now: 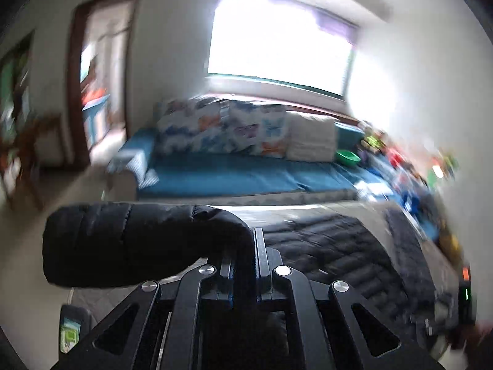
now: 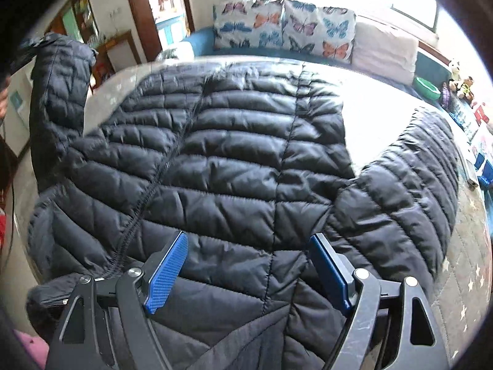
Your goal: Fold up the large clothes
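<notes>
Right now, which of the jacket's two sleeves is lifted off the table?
The sleeve on the left of the right wrist view: the left tool is shut on it. The other sleeve lies flat.

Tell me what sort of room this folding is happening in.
Most likely a home living room: a teal daybed with butterfly-print cushions under a bright window, and a black quilted puffer jacket spread on a table.

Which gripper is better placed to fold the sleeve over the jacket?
Left. The left gripper already clamps the sleeve, lifted. The right gripper hangs open over the jacket body, holding nothing.
</notes>
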`<state>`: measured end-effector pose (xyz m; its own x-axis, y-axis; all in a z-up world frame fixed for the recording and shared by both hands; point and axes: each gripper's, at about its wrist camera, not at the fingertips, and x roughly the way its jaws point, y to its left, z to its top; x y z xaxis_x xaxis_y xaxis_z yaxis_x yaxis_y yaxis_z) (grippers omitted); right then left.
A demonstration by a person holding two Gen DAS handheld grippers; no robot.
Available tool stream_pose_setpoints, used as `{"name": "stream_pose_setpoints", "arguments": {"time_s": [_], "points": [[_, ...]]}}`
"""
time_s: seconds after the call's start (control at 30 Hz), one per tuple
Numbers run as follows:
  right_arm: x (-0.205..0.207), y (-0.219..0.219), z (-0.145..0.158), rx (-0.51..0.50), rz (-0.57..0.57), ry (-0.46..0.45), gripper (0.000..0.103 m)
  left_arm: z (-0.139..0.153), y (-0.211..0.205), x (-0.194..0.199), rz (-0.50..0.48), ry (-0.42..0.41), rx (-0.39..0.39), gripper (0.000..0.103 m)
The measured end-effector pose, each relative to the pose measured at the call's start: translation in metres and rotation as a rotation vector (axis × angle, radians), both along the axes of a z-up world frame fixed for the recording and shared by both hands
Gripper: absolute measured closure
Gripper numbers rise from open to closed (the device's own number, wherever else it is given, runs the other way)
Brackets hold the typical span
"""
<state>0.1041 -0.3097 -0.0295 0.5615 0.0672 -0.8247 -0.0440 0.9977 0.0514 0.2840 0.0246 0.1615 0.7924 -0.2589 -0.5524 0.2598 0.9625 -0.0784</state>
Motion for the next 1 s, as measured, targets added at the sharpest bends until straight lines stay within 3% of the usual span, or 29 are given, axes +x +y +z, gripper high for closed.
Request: {"name": "stream_pose_setpoints", "arguments": {"time_s": [0.1, 0.23, 0.3, 0.37, 0.5, 0.57, 0.67, 0.8, 1.0], "points": [[-0.011, -0.009, 0.008, 0.026, -0.026, -0.036, 0.014, -0.002, -0.079, -0.049, -0.143, -0.027, 0.089, 0.095], [-0.028, -0.024, 0.011, 0.059, -0.063, -0.062, 0.014, -0.040, -0.177, -0.101, -0.330, 0.011, 0.160, 0.094], [-0.033, -0.032, 0.008, 0.076, -0.082, -0.058, 0.014, -0.069, -0.220, -0.123, -0.407, 0.067, 0.205, 0.086], [-0.038, -0.038, 0.006, 0.086, -0.103, -0.054, 0.014, -0.107, -0.254, -0.135, -0.496, 0.153, 0.244, 0.063], [-0.049, -0.049, 0.003, 0.092, -0.131, -0.044, 0.014, -0.157, -0.285, -0.154, -0.595, 0.271, 0.286, 0.055], [-0.055, -0.053, 0.005, 0.087, -0.139, -0.048, 0.014, -0.169, -0.289, -0.164, -0.626, 0.295, 0.294, 0.043], [-0.062, -0.060, 0.010, 0.078, -0.155, -0.059, 0.014, -0.166, -0.276, -0.177, -0.619, 0.260, 0.319, 0.027], [-0.067, -0.065, 0.024, 0.051, -0.175, -0.091, 0.014, -0.129, -0.203, -0.170, -0.547, 0.216, 0.259, 0.027], [-0.052, -0.054, 0.053, 0.062, -0.124, -0.154, 0.014, -0.094, -0.102, -0.118, -0.253, 0.176, 0.192, 0.032]]}}
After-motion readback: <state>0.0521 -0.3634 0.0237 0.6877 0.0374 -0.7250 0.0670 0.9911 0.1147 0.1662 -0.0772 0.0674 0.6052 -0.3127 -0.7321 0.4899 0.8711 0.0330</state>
